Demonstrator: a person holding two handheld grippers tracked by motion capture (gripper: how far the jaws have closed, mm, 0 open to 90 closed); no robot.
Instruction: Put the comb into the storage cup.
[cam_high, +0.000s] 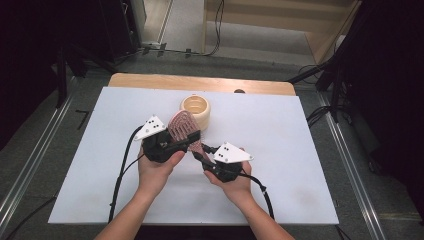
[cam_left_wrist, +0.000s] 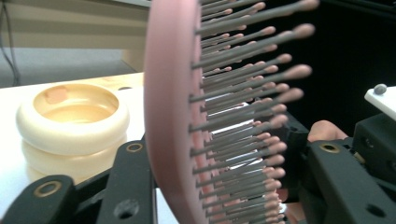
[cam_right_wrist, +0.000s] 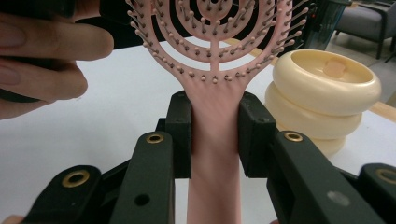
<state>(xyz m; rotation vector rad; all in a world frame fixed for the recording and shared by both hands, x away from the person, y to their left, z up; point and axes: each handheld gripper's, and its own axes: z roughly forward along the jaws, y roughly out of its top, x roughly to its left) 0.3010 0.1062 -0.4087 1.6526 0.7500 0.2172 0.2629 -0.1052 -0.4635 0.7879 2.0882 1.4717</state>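
A pink hairbrush (cam_high: 183, 128) with grey pink-tipped bristles is held up above the white table (cam_high: 300, 160) between both grippers. My right gripper (cam_high: 202, 153) is shut on its handle (cam_right_wrist: 215, 186), the two pads pressing either side just under the head. My left gripper (cam_high: 170, 142) closes across the head (cam_left_wrist: 170, 116), one jaw against the smooth back and the other at the bristle tips. In the right gripper view, my right gripper (cam_right_wrist: 215, 135) shows the brush face on. In the left gripper view, my left gripper (cam_left_wrist: 219, 154) shows it edge-on.
A cream, ring-stacked round holder (cam_high: 196, 110) stands upright on the table just behind the brush, open at the top, also in the left gripper view (cam_left_wrist: 72, 121) and right gripper view (cam_right_wrist: 327, 88). Cables trail back from both grippers. Wooden table edge (cam_high: 200, 82) lies at the far side.
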